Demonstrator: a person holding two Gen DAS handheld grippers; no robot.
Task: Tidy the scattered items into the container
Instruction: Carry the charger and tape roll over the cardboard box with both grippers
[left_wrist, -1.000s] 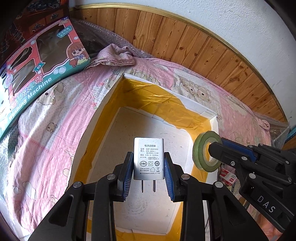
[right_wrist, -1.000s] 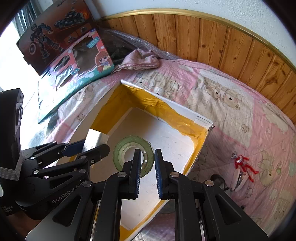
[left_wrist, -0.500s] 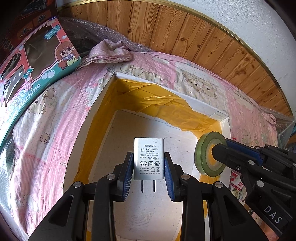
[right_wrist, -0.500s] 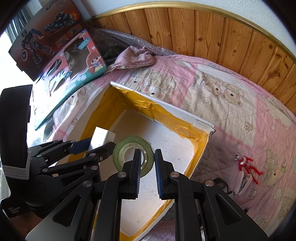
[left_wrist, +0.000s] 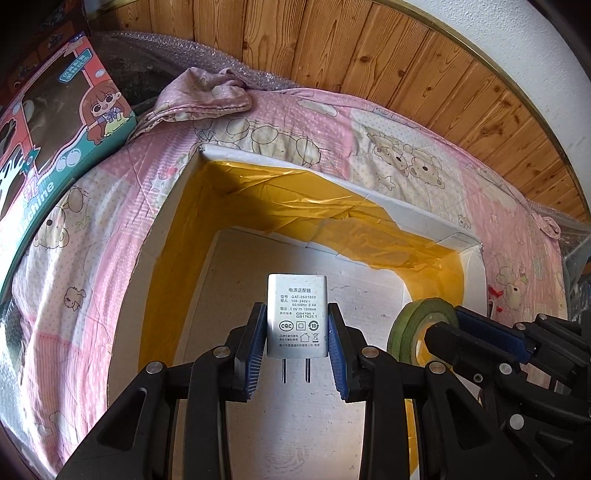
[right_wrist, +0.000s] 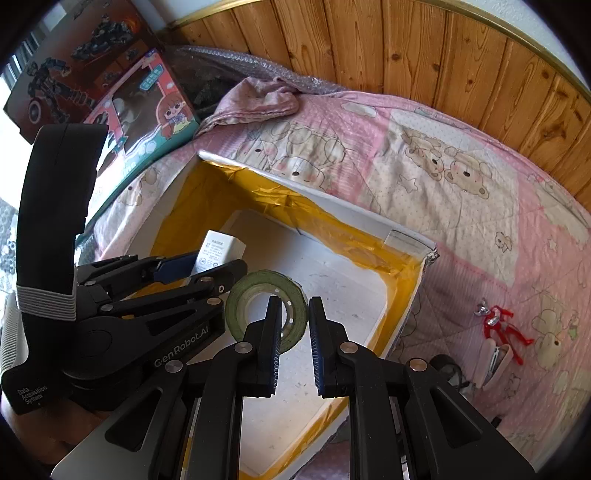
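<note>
The container is a white box (left_wrist: 424, 218) lined with yellow tape, lying open on a pink quilt; its far rim (right_wrist: 332, 210) also shows in the right wrist view. My left gripper (left_wrist: 297, 332) is shut on a white power adapter (left_wrist: 297, 314), prongs toward the camera, held above the box floor. My right gripper (right_wrist: 293, 306) is shut on the wall of a green tape roll (right_wrist: 266, 306), also over the box. The left wrist view has the tape roll (left_wrist: 410, 332) and right gripper (left_wrist: 480, 339) at the right. The right wrist view has the adapter (right_wrist: 218, 251) in the left gripper (right_wrist: 192, 273) at the left.
A red toy figure (right_wrist: 498, 325) and a pale clip-like item (right_wrist: 495, 362) lie on the quilt right of the box. Two toy boxes (left_wrist: 55, 122) (right_wrist: 74, 62) lean at the far left. A crumpled cloth (left_wrist: 207, 96) sits before the wooden wall panel.
Both grippers have moved forward and lower over the box, each still holding its item. The tape roll now hangs inside the box's right edge in the left wrist view.
</note>
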